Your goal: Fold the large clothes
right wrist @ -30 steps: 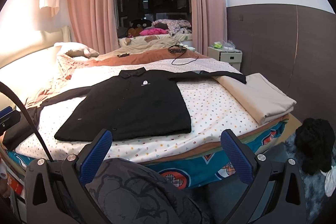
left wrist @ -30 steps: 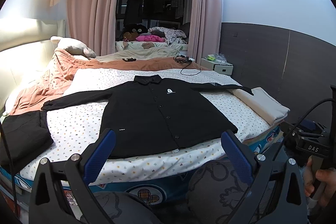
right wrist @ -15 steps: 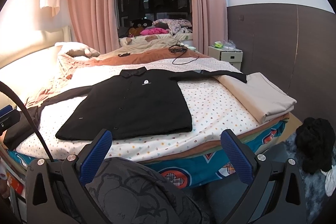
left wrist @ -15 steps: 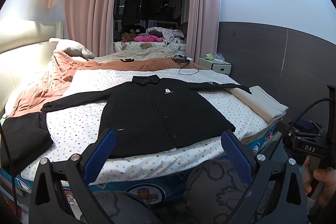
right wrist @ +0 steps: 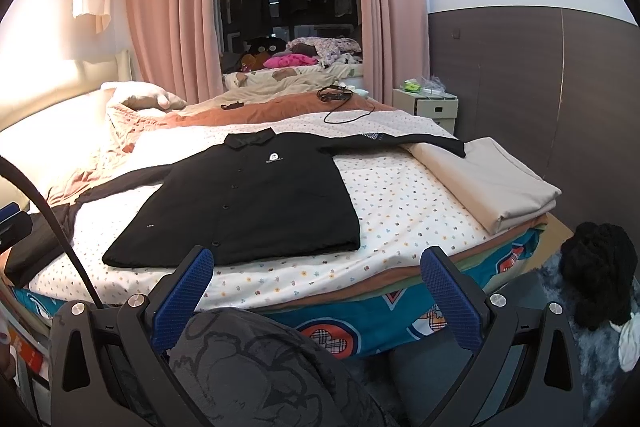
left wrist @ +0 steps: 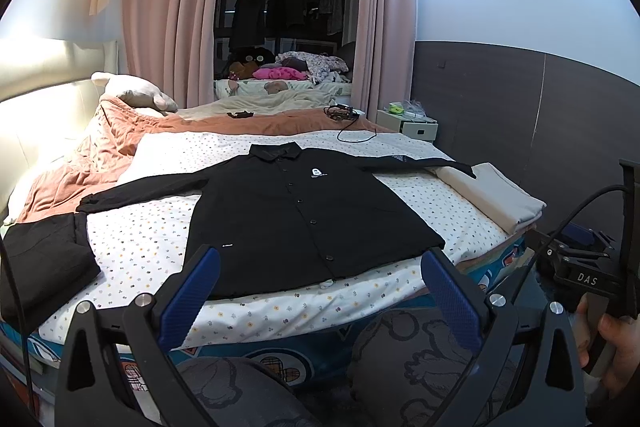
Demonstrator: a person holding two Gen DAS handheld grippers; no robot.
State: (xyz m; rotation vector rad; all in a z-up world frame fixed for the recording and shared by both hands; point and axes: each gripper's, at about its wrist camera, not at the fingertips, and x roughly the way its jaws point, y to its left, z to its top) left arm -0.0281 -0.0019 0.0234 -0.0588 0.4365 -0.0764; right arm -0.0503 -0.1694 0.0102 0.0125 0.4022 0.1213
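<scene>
A black button-up jacket lies flat, front up, on the dotted white sheet of the bed, collar away from me, both sleeves spread out sideways. It also shows in the right wrist view. Its right sleeve end rests on a folded beige cloth. My left gripper is open and empty, held before the bed's near edge, short of the jacket's hem. My right gripper is open and empty, also short of the bed edge, to the right of the hem.
A folded black garment lies at the bed's left edge. An orange blanket and a pillow lie at the head. A cable lies at the far side. A white nightstand stands by the dark wall. My knees are below the grippers.
Both views have shifted only slightly; the jacket has not moved and both grippers stay open.
</scene>
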